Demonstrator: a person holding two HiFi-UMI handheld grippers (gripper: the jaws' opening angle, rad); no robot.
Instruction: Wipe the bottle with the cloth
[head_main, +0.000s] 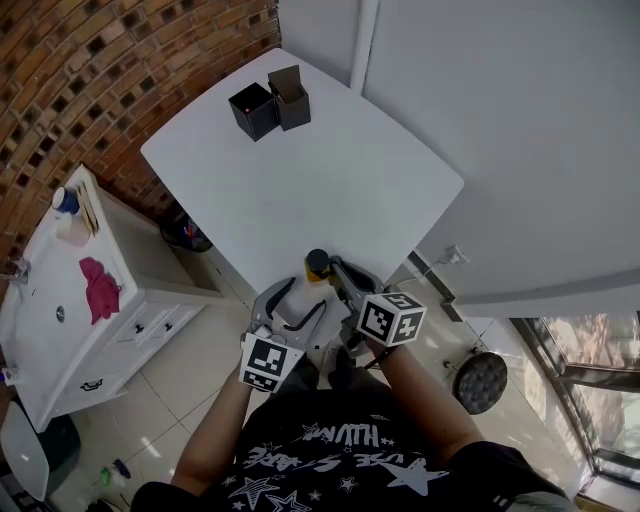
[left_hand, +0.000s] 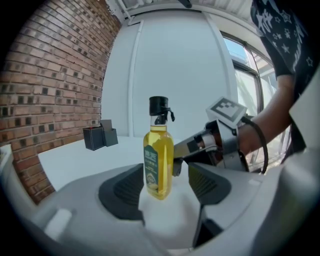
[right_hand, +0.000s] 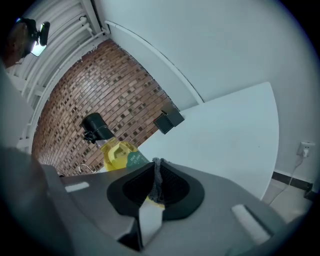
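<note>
Yellow bottle stands at the white table's near corner.

Prob. a home – brick wall, white drawer cabinet, tiled floor, white table

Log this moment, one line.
left gripper: open around bottle | right gripper: shut on cloth beside bottle | bottle: upright
</note>
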